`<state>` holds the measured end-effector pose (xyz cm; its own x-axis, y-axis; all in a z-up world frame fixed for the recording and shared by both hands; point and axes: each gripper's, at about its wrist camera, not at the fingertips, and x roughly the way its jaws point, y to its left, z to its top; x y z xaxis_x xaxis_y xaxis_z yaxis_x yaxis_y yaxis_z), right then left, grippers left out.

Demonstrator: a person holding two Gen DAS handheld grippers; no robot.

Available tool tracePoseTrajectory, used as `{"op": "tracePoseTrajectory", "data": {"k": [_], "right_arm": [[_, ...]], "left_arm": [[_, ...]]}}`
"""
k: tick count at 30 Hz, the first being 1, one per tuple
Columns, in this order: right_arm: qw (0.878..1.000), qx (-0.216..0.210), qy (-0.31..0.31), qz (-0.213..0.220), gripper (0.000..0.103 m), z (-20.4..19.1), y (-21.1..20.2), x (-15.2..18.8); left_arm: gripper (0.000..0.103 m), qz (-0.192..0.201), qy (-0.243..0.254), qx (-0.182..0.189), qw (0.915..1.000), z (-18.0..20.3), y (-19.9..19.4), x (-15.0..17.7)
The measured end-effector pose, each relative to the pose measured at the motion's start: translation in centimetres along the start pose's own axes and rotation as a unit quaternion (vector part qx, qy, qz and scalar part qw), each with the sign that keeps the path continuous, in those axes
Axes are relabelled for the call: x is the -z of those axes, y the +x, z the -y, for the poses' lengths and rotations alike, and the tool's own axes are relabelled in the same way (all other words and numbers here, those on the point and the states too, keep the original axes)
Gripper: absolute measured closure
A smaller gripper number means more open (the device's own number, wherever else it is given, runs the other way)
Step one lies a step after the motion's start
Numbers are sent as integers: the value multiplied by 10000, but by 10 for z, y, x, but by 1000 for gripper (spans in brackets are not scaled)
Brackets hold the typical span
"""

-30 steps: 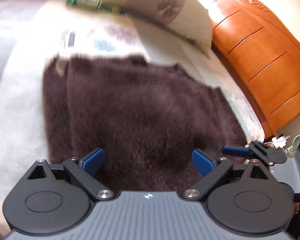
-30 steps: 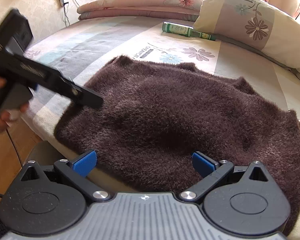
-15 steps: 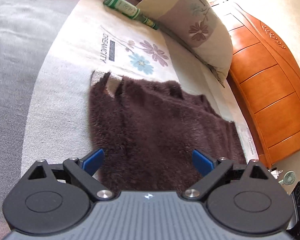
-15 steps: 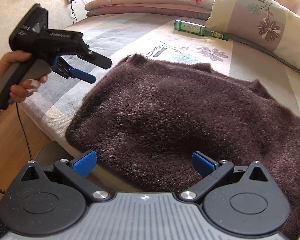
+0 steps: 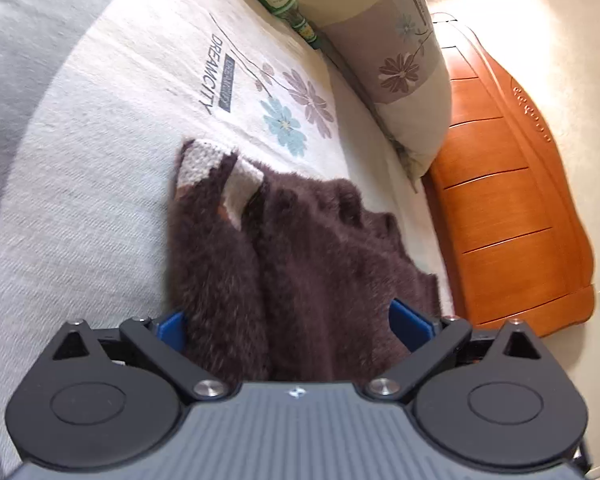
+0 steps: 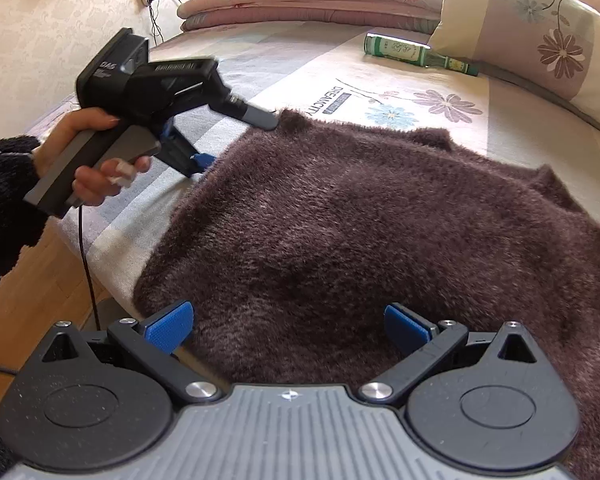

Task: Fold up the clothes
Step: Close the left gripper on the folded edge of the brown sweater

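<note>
Bed (image 5: 80, 168) carrying brown sweater (image 6: 360, 232); left gripper (image 5: 292, 320) is swinging in over its side edge, fingers spread, sweater between them, probably lining up a fold. Right gripper (image 6: 288, 324) hovering spread at the hem.

The left wrist view looks close along the brown fuzzy sweater (image 5: 300, 272) toward the wooden headboard (image 5: 512, 208). The right wrist view faces across the bed (image 6: 284, 60) from its edge. Both share the sweater, green bottle (image 6: 416, 54) and floral pillow (image 5: 392, 60).
</note>
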<state>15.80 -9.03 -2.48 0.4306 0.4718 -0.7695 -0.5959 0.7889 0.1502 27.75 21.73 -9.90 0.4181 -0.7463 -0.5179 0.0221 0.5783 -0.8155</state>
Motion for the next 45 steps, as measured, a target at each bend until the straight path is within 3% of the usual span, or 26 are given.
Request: {"op": "tracePoseTrajectory", "data": {"k": [7,14,21,23,25,28,32,37,41,45], "right_arm": [[9999,-85,92,-15,0,-2,11,-1],[9998,-162,96,16,0,3,8,0],[9998,-150,120,74,0,0,6,-3],[9999,-107,41,92,0,-4,4,-3],[9999,-61,-10,97,0,-6,2,-2],[10000,-37,-14,64,0,-9,2,-1],[9999,8,-139,81,0,-19,2,-3],[9918,530,-1147,197,0,-52,5,-3],[9712,925,-2189,189,0,-82,19,4],[9499,1055,-2939,82,0,-105,32,14]], "left_arm": [[4,-298,15,153,9994,0,21,-25],[3,-508,341,732,9954,-8,13,-5],[3,-759,416,310,9958,2,38,-31],[13,-679,506,264,9961,-1,34,-27],[36,-542,442,199,9974,-9,26,-23],[59,-430,152,50,9989,-24,22,-23],[61,-425,258,-67,9987,-22,22,-22],[64,-387,340,-119,9986,-22,23,-20],[65,-344,397,-168,9985,-20,21,-19],[65,-282,465,-216,9983,-19,20,-16]]}}
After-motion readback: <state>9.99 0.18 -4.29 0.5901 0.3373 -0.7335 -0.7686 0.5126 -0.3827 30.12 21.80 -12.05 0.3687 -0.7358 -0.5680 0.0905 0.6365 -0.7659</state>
